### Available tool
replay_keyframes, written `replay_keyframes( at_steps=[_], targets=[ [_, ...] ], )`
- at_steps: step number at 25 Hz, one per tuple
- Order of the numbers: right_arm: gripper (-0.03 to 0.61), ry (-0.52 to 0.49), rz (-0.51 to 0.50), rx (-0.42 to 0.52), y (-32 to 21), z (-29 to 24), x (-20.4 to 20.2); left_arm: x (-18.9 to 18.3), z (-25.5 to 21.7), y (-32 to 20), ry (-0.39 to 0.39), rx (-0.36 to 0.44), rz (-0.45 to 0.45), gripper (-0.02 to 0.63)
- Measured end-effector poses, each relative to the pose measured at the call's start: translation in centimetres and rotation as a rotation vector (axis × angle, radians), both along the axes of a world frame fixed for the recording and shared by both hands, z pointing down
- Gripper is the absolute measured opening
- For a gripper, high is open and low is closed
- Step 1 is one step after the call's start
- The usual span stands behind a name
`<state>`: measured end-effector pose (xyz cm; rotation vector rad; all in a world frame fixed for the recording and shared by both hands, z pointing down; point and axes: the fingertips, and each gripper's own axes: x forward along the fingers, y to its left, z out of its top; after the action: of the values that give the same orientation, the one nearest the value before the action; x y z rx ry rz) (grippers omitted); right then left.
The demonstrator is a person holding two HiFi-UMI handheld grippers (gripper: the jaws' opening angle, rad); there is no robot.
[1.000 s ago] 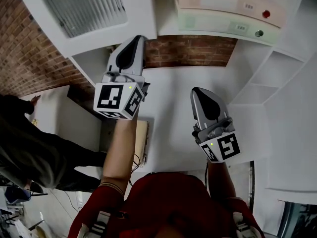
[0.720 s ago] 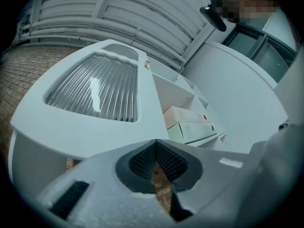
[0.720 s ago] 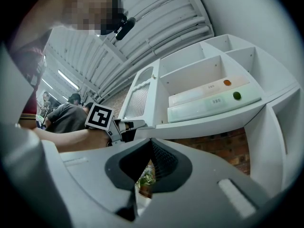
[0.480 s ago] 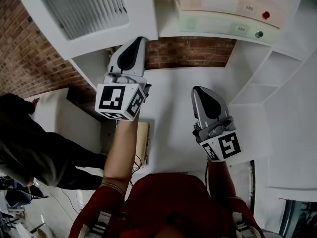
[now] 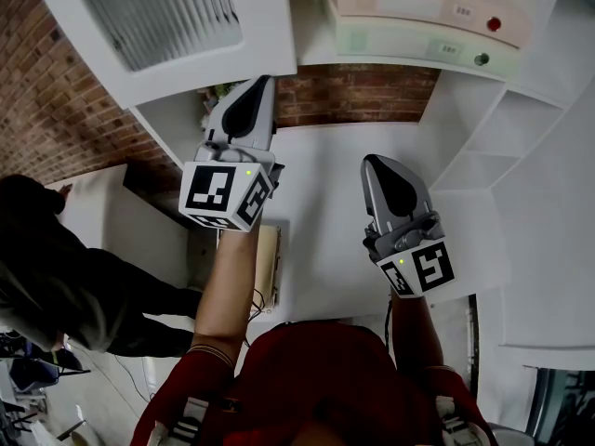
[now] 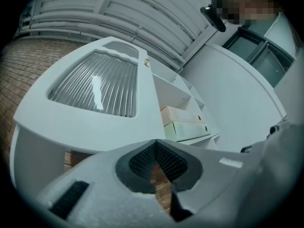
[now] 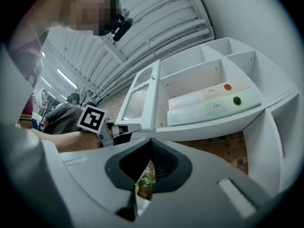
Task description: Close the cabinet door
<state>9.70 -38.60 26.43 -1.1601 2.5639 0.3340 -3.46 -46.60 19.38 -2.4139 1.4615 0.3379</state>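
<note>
The cabinet door [image 5: 167, 26], white with a ribbed glass panel, stands swung wide open at the upper left of the head view, well away from the wall cabinet [image 5: 548, 72] it belongs to. The closing is not yet begun, judging by that angle. The whole swing back to the frame remains.

Inside the open cabinet, a cream box [image 5: 418, 3] lies on a pale green box [image 5: 409, 43], each marked with a coloured dot.

The left gripper [image 5: 255, 86] is raised just below the door's lower edge. Its jaws are pressed together with nothing between them, and whether the tip touches the door cannot be told. It looks best placed to give the push.

The right gripper [image 5: 376, 169] is held lower and further right, over the white counter [image 5: 325, 249], well apart from the door. Its jaws are likewise together and empty.

A brick wall [image 5: 56, 110] backs the scene, and a bystander [image 5: 56, 277] in dark clothing stands to the left.
</note>
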Motion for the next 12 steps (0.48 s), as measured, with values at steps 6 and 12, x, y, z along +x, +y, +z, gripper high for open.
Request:
replay_keyframes(
  at_steps=[6, 12],
  targets=[
    [0.014, 0.001, -0.005, 0.011, 0.6, -0.6, -0.2, 0.8, 1.0, 2.3, 0.002, -0.01, 0.04, -0.001],
    [0.014, 0.003, -0.013, 0.02, 1.7, -1.0, -0.7, 1.5, 2.2, 5.7, 0.013, -0.018, 0.093, 0.0]
  ],
)
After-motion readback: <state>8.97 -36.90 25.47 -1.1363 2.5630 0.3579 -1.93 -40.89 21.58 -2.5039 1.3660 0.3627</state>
